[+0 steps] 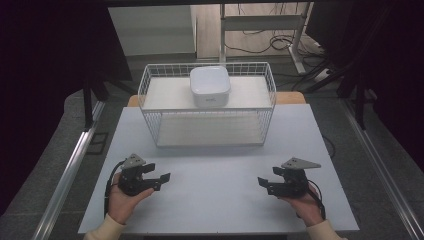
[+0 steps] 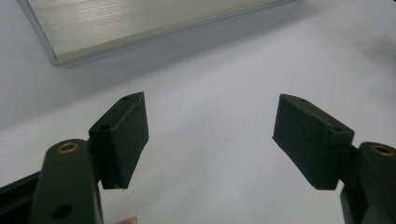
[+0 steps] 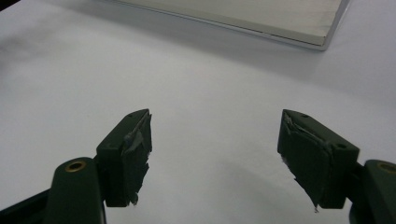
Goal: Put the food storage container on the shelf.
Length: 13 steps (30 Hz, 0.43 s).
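Note:
A white wire basket [image 1: 150,82] stands at the back of the white table [image 1: 215,175]. On its upper shelf sits a white square bowl [image 1: 210,86]. My left gripper [image 1: 161,182] rests low over the table at the front left, open, with nothing between its pads [image 2: 122,140]. My right gripper [image 1: 264,185] is at the front right, open too, its worn pads [image 3: 128,156] empty. The two grippers point toward each other. The basket's base plate [image 2: 116,23] shows at the top of the left gripper view, and the base plate [image 3: 280,18] also at the top of the right gripper view.
Metal rails [image 1: 70,170] run along both sides of the table. Behind the basket are a desk frame [image 1: 260,25] and cables [image 1: 280,42] on the floor. Bare tabletop lies between the grippers and in front of the basket.

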### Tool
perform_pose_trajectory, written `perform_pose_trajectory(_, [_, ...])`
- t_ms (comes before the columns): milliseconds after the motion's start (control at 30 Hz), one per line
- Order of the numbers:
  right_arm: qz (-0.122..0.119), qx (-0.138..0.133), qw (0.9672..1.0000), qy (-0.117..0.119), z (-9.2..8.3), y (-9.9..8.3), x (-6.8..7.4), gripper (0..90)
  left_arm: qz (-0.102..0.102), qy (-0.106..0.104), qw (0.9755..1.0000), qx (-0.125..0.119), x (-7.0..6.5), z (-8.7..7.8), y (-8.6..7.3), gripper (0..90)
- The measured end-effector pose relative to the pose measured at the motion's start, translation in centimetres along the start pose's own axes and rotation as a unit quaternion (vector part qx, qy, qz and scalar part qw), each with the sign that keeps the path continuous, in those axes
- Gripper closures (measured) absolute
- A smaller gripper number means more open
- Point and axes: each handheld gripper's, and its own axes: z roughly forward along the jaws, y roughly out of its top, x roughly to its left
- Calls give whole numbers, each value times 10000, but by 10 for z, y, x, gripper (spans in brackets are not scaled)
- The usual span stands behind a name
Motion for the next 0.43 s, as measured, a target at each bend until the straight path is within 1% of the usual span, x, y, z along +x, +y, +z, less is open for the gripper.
perform_pose_trajectory(200, [-58,-94,9999,-67,-1,-1,1,264,-6,-4,10000,67,1,2,-2,257])
perform_pose_trajectory(333, [-92,-120,9998,-119,-1,-1,0,264,-7,-12,10000,47,1,2,-2,256])
perform_pose_trajectory(433, [-161,-131,9996,-173,0,-1,1,263,-70,-34,10000,41,4,2,-3,256])
